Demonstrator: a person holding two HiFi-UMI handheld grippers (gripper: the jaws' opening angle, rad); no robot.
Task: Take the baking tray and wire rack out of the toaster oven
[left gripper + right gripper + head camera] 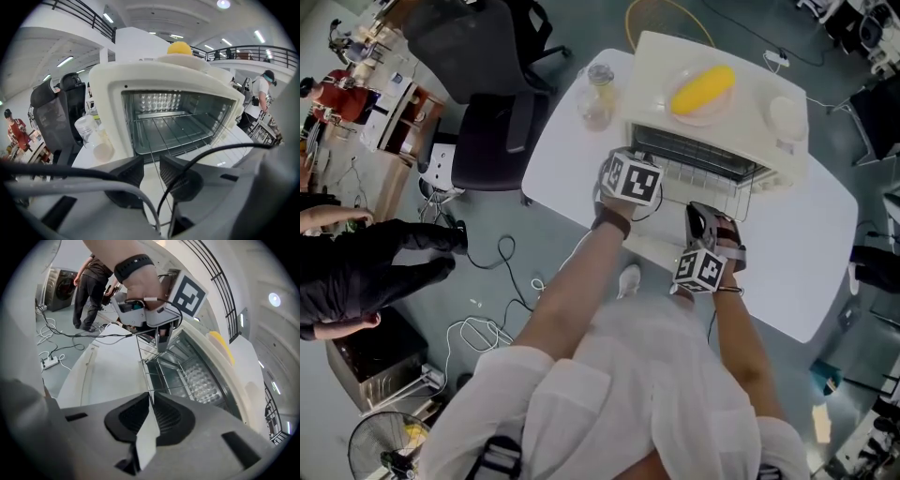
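Observation:
The white toaster oven (727, 131) stands open on the white table (806, 253). Its wire rack (705, 178) is drawn partly out of the cavity. Under the rack (180, 123), inside the oven, lies the dark baking tray (154, 143). My right gripper (151, 404) is shut on the rack's front edge; in the head view it (705, 214) is at the rack's right front. My left gripper (151, 169) is open at the rack's left front, with one thin wire running between its pads untouched. It (162, 342) shows in the right gripper view too, over the rack (164, 373).
A corn cob on a plate (703, 89) sits on top of the oven. A clear plastic cup (598, 94) stands left of the oven. A black office chair (497, 122) is beside the table. A person in black (366, 272) and floor cables (487, 328) are at left.

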